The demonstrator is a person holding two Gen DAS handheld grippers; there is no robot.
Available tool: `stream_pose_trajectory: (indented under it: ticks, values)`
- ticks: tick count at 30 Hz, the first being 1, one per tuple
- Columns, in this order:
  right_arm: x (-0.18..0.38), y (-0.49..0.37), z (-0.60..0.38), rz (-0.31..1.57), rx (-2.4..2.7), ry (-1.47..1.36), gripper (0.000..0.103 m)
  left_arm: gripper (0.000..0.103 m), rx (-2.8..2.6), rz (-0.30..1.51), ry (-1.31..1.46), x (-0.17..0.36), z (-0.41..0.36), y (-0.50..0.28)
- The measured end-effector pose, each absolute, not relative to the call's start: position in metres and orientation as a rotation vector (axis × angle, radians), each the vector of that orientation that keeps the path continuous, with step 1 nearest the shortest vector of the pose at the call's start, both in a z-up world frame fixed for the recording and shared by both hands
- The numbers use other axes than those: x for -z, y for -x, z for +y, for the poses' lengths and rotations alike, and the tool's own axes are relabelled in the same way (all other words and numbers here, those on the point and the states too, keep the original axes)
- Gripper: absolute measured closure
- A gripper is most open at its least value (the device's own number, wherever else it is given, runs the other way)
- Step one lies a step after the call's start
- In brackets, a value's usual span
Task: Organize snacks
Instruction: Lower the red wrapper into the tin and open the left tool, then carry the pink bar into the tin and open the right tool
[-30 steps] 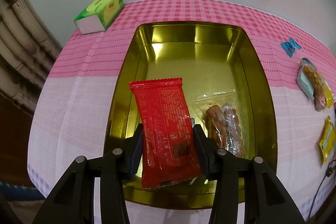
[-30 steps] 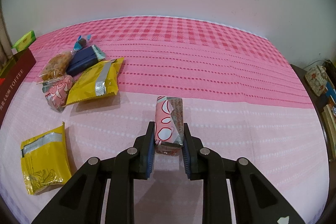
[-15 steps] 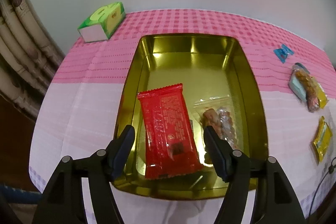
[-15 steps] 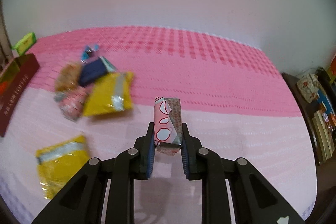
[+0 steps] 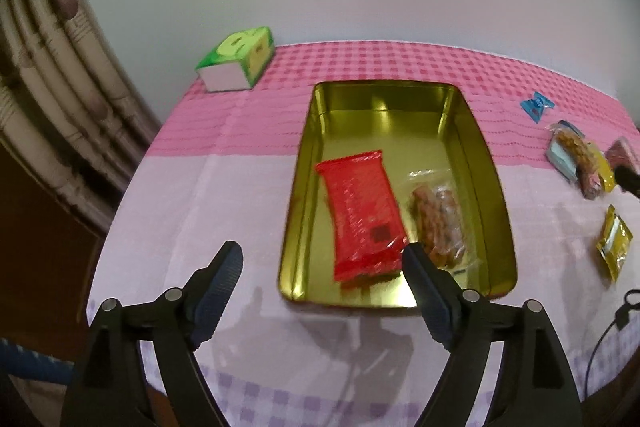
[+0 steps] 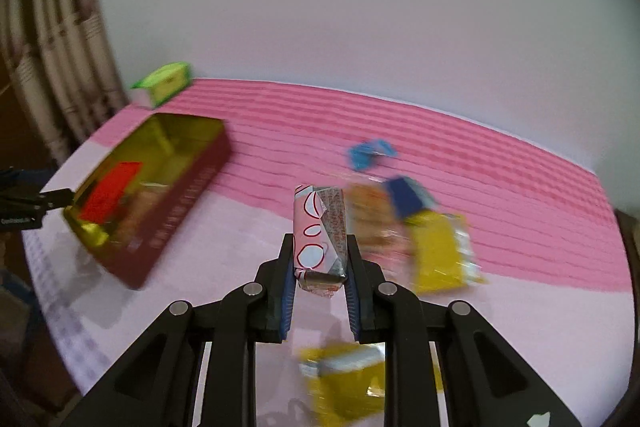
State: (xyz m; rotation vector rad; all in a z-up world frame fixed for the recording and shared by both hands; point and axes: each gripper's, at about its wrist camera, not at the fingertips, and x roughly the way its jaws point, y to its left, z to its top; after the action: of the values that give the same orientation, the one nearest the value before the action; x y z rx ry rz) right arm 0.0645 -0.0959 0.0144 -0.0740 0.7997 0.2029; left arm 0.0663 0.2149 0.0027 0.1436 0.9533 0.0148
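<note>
A gold tin lies open on the pink cloth. Inside it rest a red snack packet and a clear bag of brown snacks. My left gripper hangs above the tin's near edge, jaws opening, nothing between them. My right gripper is shut on a pink-and-silver wrapped snack, held above the cloth. The tin shows at the left of the right wrist view, dark red outside, with the red packet in it.
A green tissue box stands at the back left corner. Loose snacks lie right of the tin: a blue candy, a small pile and a yellow packet. A cable runs at the right edge. Another yellow packet lies under the right gripper.
My left gripper let go of the red packet, which now lies in the tin, and drew back and up with jaws widening. My right gripper swung left toward the tin, still holding the wrapped snack.
</note>
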Motion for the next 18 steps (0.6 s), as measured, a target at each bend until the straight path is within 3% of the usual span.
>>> stream_pose_trajectory:
  ticks: [18]
  values:
    - [0.003, -0.084, 0.06, 0.894, -0.451, 0.183, 0.083, 0.02, -0.062, 0.989, -0.125, 0.009, 0.262, -0.049]
